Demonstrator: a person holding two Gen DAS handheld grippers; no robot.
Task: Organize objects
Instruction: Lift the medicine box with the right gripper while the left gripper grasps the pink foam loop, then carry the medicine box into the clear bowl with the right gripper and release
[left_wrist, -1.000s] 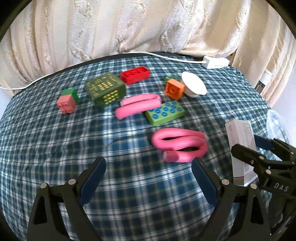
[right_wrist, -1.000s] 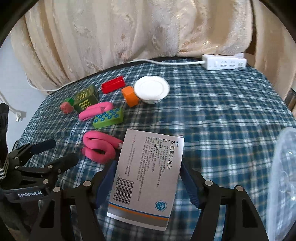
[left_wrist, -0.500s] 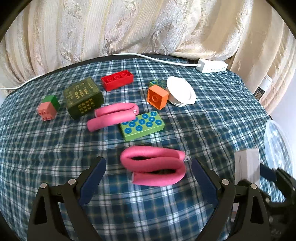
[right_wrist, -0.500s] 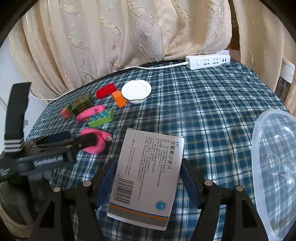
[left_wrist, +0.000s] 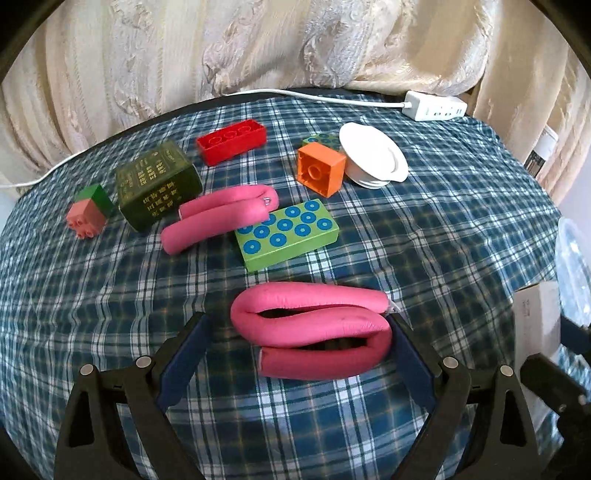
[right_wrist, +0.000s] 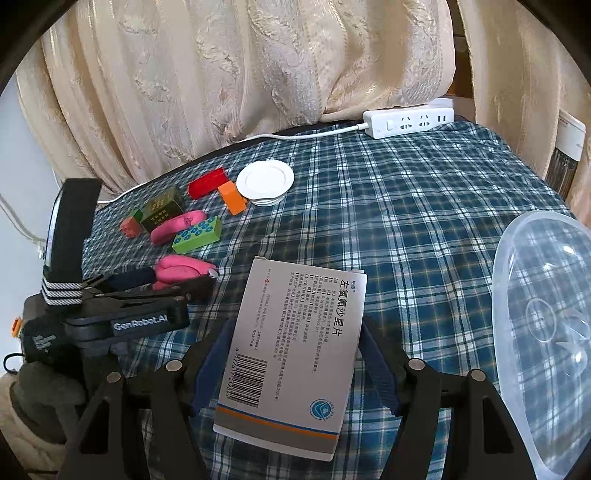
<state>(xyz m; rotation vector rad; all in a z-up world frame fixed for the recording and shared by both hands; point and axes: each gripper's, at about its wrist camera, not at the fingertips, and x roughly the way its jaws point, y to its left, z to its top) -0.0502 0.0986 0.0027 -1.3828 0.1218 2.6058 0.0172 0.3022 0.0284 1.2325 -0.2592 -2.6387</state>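
Left wrist view: left gripper (left_wrist: 299, 345) is spread wide around the folded pink foam roller (left_wrist: 314, 334) at bottom centre, right pad looks about touching it, left pad clear, so not gripped. Right wrist view has the right gripper (right_wrist: 293, 352) clamped on the white medicine box (right_wrist: 295, 354) at lower centre. Clear plastic container (right_wrist: 546, 332) at the right edge looks empty.
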